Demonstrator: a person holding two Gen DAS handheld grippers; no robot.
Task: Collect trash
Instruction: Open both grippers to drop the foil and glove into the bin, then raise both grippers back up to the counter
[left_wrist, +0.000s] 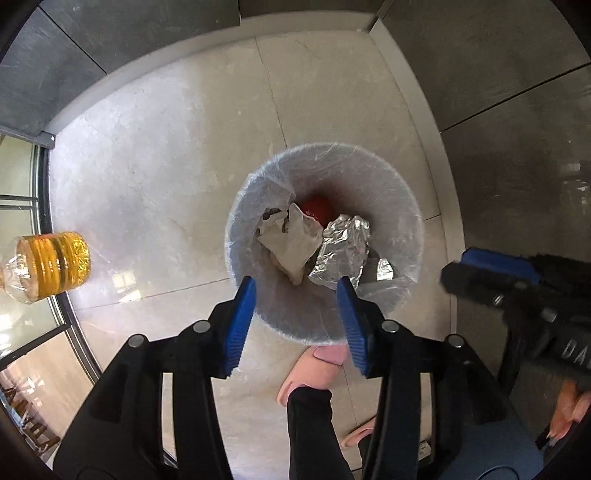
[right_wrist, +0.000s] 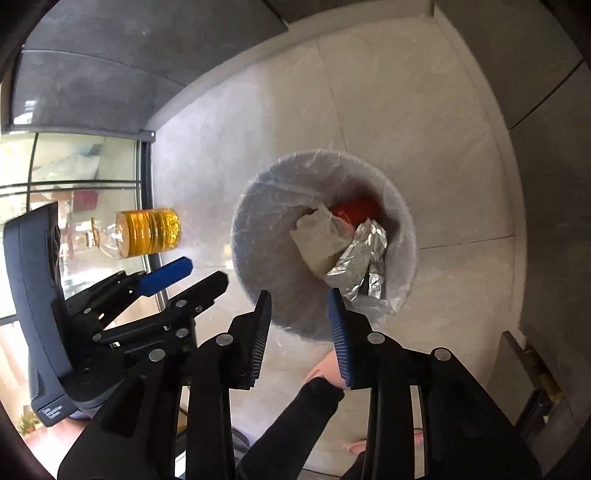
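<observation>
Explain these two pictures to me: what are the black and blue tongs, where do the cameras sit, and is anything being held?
A person carries a hand-held two-finger tool in each hand, with a camera on each looking along its blue-padded fingers. One view is from the left gripper, the other from the right gripper. Both hover over a lined trash bin on a pale tiled floor. In the bin lie crumpled paper, foil and something red. Both grippers are open and hold nothing. A bottle with a yellow label lies on the floor to the left in both views.

Silver foil (left_wrist: 341, 249), a red item (left_wrist: 317, 208) and beige paper (left_wrist: 291, 243) fill the grey bin (left_wrist: 402, 206); the bottle (left_wrist: 55, 262) is amber.
</observation>
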